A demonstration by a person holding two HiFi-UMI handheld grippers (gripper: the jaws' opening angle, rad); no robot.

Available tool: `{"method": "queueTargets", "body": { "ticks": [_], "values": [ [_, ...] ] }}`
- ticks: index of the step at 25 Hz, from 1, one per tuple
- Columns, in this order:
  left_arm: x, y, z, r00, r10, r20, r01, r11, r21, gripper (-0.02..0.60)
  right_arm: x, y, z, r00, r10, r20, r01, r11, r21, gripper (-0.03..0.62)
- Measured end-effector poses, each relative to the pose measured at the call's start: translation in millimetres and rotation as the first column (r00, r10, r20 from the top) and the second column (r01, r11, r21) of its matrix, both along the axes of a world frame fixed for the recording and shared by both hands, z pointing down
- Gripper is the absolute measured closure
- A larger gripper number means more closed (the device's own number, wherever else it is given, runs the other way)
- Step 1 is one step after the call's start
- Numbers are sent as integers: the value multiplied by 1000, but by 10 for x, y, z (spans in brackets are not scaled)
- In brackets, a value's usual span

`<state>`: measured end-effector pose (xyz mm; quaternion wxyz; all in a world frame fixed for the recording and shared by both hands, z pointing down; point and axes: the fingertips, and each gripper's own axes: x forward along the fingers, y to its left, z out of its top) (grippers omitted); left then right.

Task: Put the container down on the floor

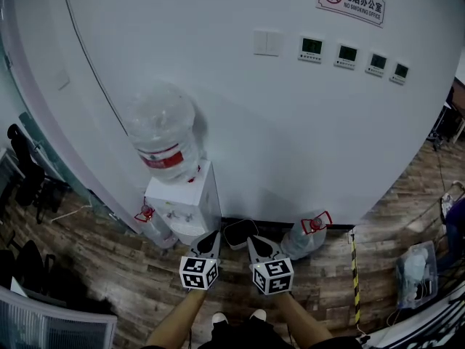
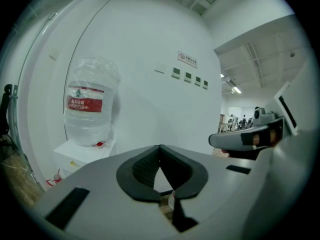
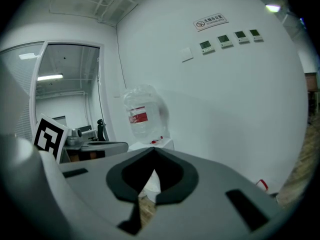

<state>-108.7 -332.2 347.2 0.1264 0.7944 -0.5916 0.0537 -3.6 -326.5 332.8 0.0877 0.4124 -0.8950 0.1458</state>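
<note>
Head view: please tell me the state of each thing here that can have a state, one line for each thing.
Left gripper: jaws shut, nothing between them.
Right gripper: jaws shut, nothing between them.
Top bottle: upside down, seated on the dispenser.
Dispenser: upright against the wall.
Floor bottle: on the floor by the wall, not held.
</note>
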Motion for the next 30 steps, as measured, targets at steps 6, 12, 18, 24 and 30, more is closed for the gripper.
{"method": "queueTargets", "body": {
  "ticks": [6, 12, 18, 24, 30],
  "values": [
    [-36, 58, -52, 1000, 11, -3, -11, 1000, 13, 568, -57, 95, -21, 1000, 0, -15, 0, 1000, 6, 585],
    [-35, 113, -35, 1000, 15, -8, -15, 1000, 13, 568, -99, 155, -34, 1000, -5, -25, 5, 1000, 14, 585],
    [-40, 159, -40, 1000, 17, -3, -17, 1000, 17, 568, -111, 191, -9, 999, -4, -41, 5, 1000, 17, 585],
    [-70, 204, -33, 1000, 10, -4, -10, 1000, 13, 568, -121, 224, 9, 999, -11, -45, 11, 1000, 14, 585],
    [-59, 216, -45, 1000, 12, -1, -12, 1000, 17, 568, -111, 254, 30, 999, -19, -51, 20, 1000, 9, 585]
  ]
}}
